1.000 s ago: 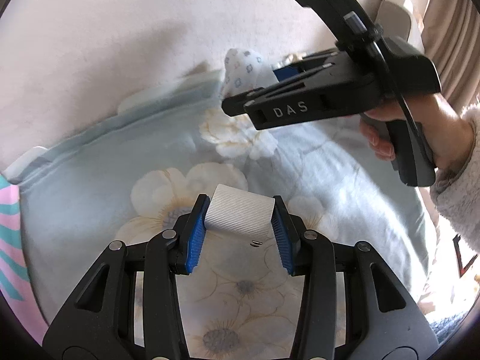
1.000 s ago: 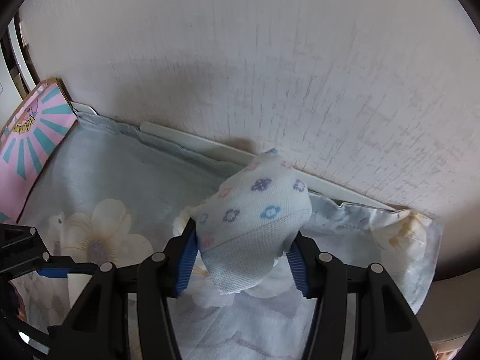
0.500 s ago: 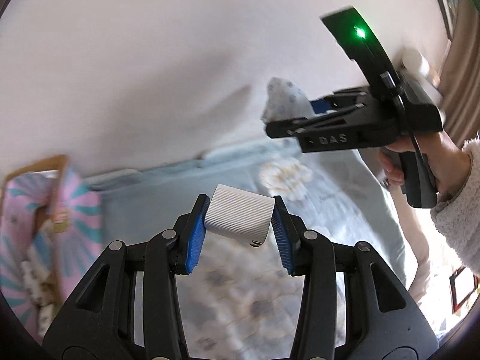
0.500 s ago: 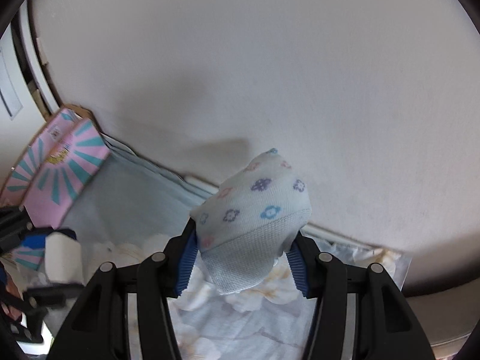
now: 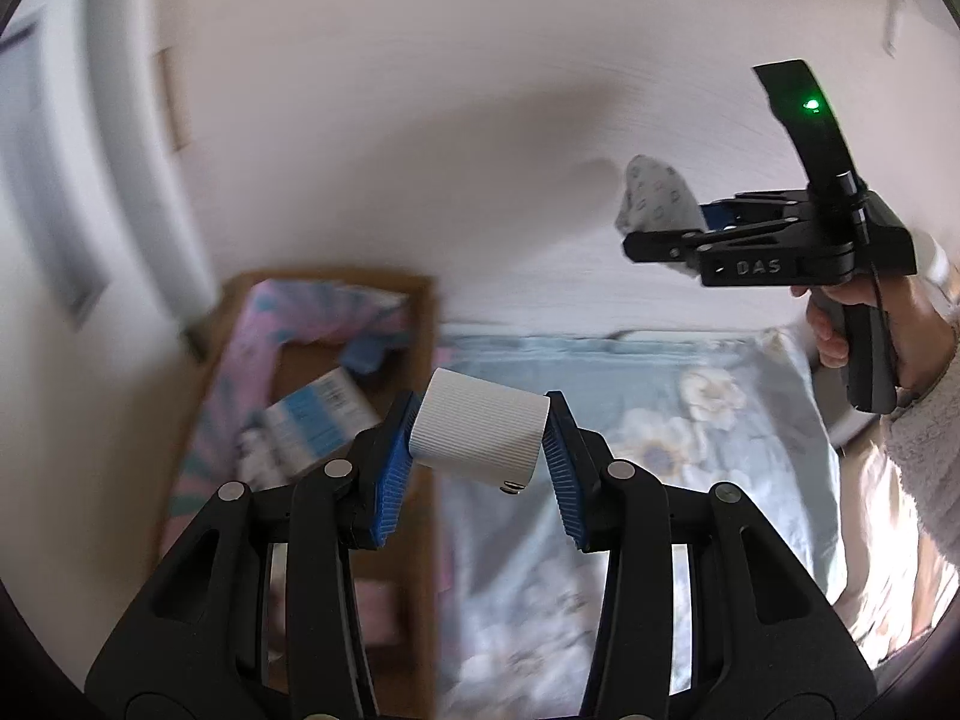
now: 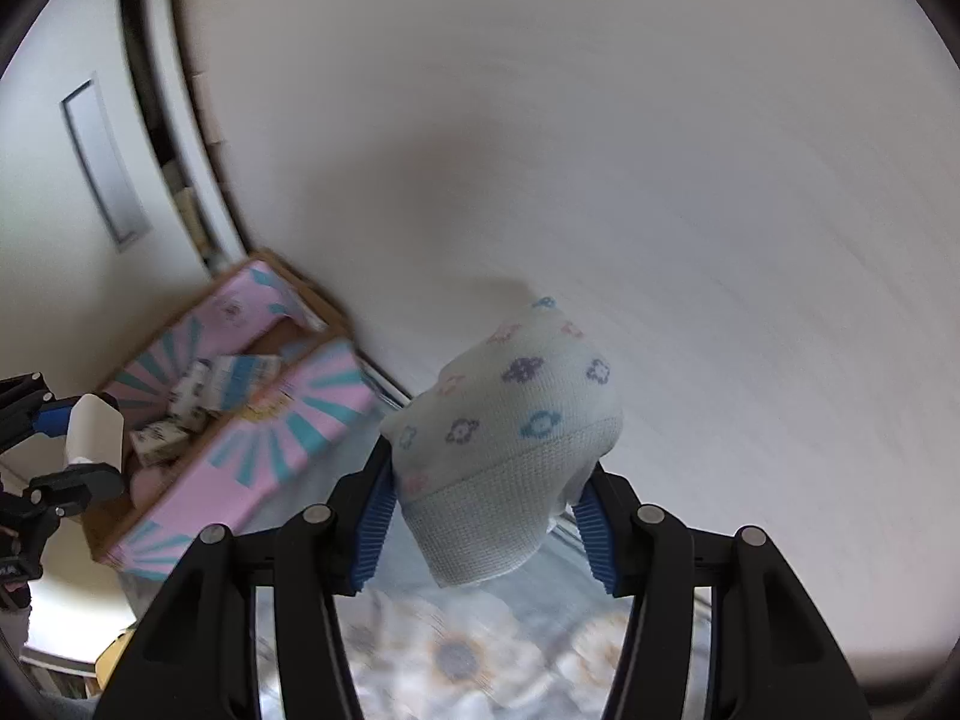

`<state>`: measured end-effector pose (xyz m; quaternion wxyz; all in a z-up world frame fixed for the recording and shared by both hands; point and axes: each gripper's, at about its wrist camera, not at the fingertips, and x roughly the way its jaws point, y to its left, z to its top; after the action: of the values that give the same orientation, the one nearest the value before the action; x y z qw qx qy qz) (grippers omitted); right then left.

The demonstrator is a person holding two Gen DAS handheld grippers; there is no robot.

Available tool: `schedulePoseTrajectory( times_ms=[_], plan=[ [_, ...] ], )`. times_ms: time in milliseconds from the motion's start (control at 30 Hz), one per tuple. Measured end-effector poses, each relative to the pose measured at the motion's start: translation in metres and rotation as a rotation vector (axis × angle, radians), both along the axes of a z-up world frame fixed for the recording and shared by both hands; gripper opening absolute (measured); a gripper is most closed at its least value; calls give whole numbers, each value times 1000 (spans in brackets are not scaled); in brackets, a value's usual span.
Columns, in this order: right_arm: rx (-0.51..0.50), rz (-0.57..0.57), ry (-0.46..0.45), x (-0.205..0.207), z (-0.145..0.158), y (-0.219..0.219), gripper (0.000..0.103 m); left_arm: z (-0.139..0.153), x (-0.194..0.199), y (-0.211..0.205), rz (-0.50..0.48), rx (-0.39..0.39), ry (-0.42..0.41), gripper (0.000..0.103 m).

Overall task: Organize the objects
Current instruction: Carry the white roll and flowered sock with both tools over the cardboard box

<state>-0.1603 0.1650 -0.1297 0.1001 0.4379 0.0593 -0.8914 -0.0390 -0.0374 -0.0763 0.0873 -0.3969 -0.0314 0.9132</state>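
Since the earlier frames both grippers have swung up and to the left – the pink box, then only at the edge, now lies open in both views.

Nearest us in the left wrist view, the left gripper [image 5: 480, 450] is clamped on a white ribbed block [image 5: 480, 435], its 2 blue pads [image 5: 393, 468] pressing the block's ends. The block's long axis runs across, pad to pad, tilted slightly down to the right, and a small metal stud shows at its lower right corner. In the right wrist view, the right gripper [image 6: 483, 516] grips a rolled sock [image 6: 510, 438] with flower prints; its ribbed cuff hangs down and its rounded end points up and away.

Only the left view shows the hand [image 5: 870, 324] and fuzzy sleeve. Beyond lies the floral bedsheet [image 5: 660, 420] – further left, the pink box [image 6: 282, 414] holds blue-and-white packets [image 5: 312, 420], blurred. We see a pale wall [image 6: 600, 150] behind.
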Motion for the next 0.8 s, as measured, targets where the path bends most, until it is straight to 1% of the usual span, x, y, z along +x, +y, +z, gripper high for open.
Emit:
schedulePoseTrajectory(
  times_ms=[100,200,233,400,433,533,667,800],
  plan=[
    [-11,66,-4,-12,10,-22,50,0,10,-28,68,0,-13,38],
    [-13,134,-18,-28,12,-50,50,-2,19,-50,135,-5,-23,38],
    [-11,155,-25,-33,12,-59,50,-11,18,-58,153,-5,-26,38],
    [17,284,-61,-51,6,-105,50,-27,31,-80,247,-3,-59,38],
    [21,302,-68,-49,7,-105,50,-30,34,-85,262,-4,-68,38],
    [31,360,-94,-59,-4,-129,50,-40,41,-91,294,-8,-92,38],
    [46,425,-124,-65,-19,-152,50,-57,48,-97,329,8,-125,38],
    [55,461,-154,-68,-31,-163,50,-72,54,-100,351,18,-154,38]
  ],
)
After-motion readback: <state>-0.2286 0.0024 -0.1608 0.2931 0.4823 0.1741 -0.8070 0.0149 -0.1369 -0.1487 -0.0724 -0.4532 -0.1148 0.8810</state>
